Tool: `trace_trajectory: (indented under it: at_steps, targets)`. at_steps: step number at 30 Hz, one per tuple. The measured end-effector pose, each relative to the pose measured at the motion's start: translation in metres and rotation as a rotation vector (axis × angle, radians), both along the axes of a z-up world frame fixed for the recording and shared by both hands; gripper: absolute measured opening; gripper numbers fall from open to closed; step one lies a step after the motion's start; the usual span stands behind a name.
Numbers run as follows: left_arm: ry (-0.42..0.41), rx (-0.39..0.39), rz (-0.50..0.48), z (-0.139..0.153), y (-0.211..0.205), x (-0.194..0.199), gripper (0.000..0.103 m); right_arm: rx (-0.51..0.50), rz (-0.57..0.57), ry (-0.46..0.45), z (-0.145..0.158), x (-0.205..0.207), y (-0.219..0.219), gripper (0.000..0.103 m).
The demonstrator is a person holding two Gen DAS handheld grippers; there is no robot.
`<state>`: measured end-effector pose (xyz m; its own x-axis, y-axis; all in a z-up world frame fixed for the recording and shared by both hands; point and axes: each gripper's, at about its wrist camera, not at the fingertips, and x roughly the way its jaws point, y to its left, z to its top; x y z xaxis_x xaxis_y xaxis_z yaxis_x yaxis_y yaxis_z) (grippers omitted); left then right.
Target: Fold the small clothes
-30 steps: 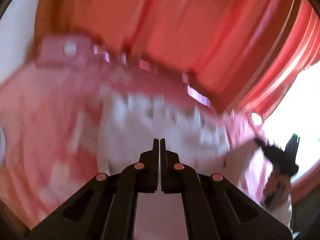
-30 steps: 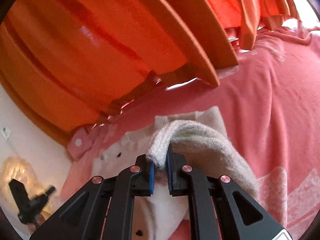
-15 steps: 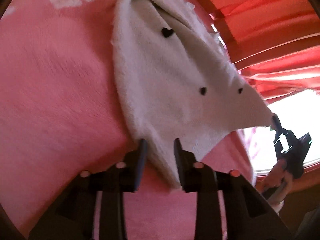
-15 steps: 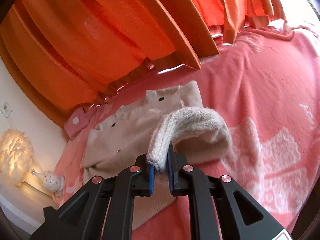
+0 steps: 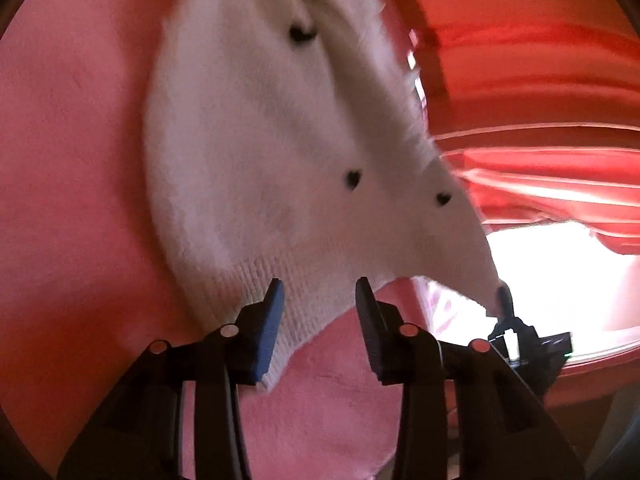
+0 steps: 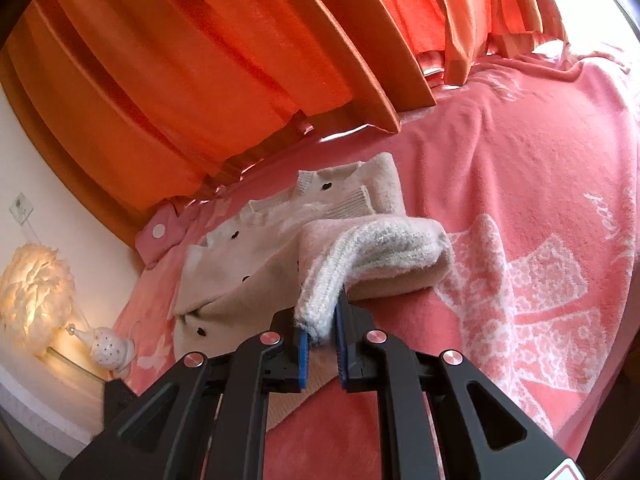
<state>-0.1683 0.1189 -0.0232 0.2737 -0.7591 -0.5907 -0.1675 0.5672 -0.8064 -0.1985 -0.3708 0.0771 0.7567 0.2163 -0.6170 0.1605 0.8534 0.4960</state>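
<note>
- Left wrist view: the left gripper point(image 5: 318, 300) stands with its jaws spread wide, holding nothing; the ribbed hem corner of the cream sweater point(image 5: 256, 152) lies between its fingers.
- Right wrist view: the right gripper point(image 6: 322, 320) is clamped on a ribbed edge of the sweater point(image 6: 240, 264), lifting it into a curl over the rest of the garment.
- The sweater, dotted with small black hearts, lies on the pink blanket point(image 6: 520, 184) of the bed.
- Orange curtains point(image 6: 192, 60) hang at the far side; a glowing lamp point(image 6: 32, 292) sits far left.
</note>
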Motion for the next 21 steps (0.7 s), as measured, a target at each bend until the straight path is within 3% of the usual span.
trace_trajectory:
  at_steps: [3,6,9,13,14,17,21]
  targets:
    - [-0.054,0.111,0.012,0.022,0.016,-0.01,0.043,0.006,-0.003,-0.003,-0.001,-0.004,-0.002,0.01]
    - [-0.015,0.198,-0.004,0.019,0.023,-0.023,0.049,0.013,-0.004,-0.003,-0.004,-0.005,-0.001,0.011]
    - [0.027,0.201,-0.026,0.001,0.014,-0.027,0.049,0.015,0.0,0.001,-0.006,-0.005,0.002,0.011]
    - [0.039,0.137,-0.047,-0.015,-0.009,-0.011,0.05,0.012,0.009,0.0,-0.003,-0.005,0.003,0.011]
    - [0.056,0.126,-0.043,-0.02,-0.013,-0.006,0.047,0.014,0.01,-0.002,-0.002,-0.006,0.003,0.011]
    - [0.054,0.069,-0.054,-0.016,-0.016,0.003,0.009,0.003,0.008,-0.014,0.002,-0.011,0.002,0.011]
    - [-0.116,0.103,-0.065,0.035,0.005,-0.008,0.007,-0.038,-0.011,-0.019,0.003,-0.031,-0.005,0.01]
